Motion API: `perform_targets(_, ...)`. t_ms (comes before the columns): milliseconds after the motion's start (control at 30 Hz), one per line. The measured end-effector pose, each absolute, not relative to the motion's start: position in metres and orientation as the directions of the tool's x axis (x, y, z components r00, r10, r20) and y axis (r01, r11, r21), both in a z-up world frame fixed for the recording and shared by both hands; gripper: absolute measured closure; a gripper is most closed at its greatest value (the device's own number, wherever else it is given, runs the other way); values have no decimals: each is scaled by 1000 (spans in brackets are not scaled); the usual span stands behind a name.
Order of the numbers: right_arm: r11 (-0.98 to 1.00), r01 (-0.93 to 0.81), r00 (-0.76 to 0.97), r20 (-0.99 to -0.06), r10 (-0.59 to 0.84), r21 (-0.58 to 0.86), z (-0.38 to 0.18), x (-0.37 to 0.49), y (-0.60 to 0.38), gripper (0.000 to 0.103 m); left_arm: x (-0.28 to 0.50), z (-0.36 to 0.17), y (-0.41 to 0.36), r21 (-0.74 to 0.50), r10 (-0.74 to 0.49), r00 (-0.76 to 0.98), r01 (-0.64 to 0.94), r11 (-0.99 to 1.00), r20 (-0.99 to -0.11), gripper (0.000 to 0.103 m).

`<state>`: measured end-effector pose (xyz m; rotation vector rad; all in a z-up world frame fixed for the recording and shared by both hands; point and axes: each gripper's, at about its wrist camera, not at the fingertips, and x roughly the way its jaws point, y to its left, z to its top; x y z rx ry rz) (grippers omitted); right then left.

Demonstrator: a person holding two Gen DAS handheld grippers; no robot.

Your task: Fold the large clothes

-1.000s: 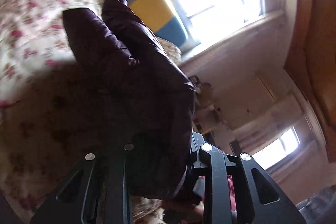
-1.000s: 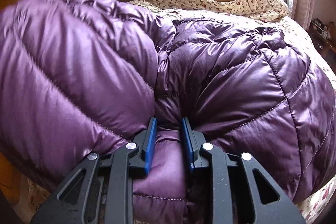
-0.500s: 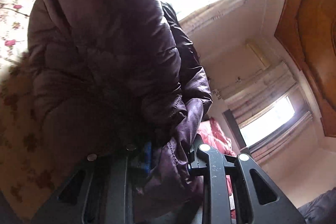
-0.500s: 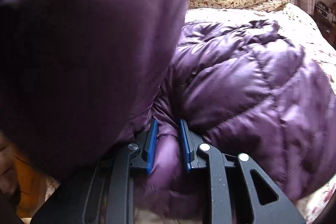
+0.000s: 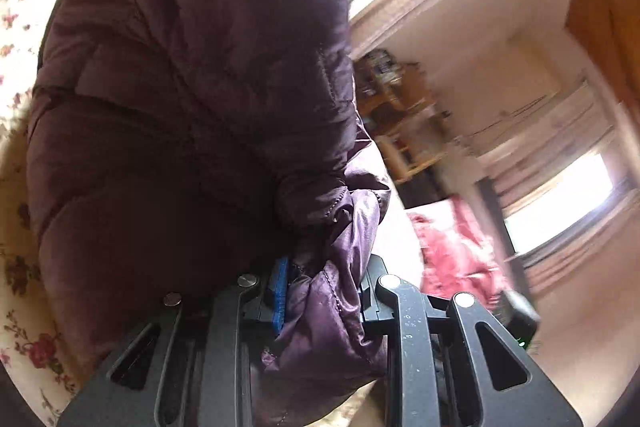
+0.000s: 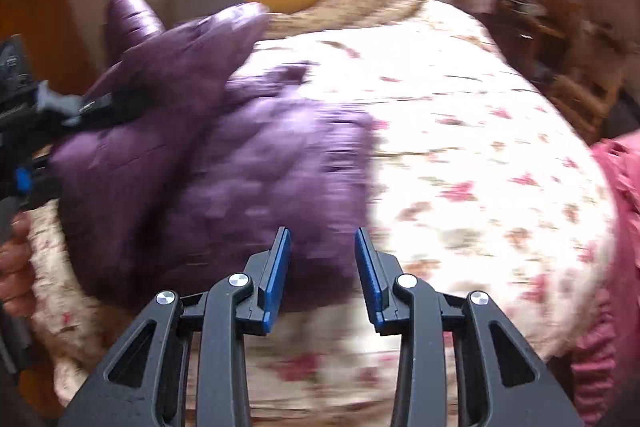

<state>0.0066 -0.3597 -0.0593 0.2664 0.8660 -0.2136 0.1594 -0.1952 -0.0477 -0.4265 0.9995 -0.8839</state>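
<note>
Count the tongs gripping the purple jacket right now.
1. The left tongs are clamped on the jacket; the right tongs are opening, with nothing between them, above the bed.

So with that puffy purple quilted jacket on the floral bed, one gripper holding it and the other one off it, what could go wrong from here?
1. Only the left gripper pinches the puffy purple quilted jacket; its slippery bulk could sag and undo the fold.
2. The right gripper, jaws opening with nothing between them, has no hold on the jacket, so it may spring back.
3. The jacket lies near the floral bedspread's left edge and might slide off.
</note>
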Motion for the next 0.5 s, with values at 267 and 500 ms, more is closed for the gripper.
perform_targets(267,913,398,573,-802,-168,93,-62,1,-404,68,143,-59,-263,-486,-658,287,487,726,-696,76)
perform_targets(500,890,448,525,-830,-185,85,-81,-3,-426,68,137,-81,-311,-323,-543,320,537,779,-777,76)
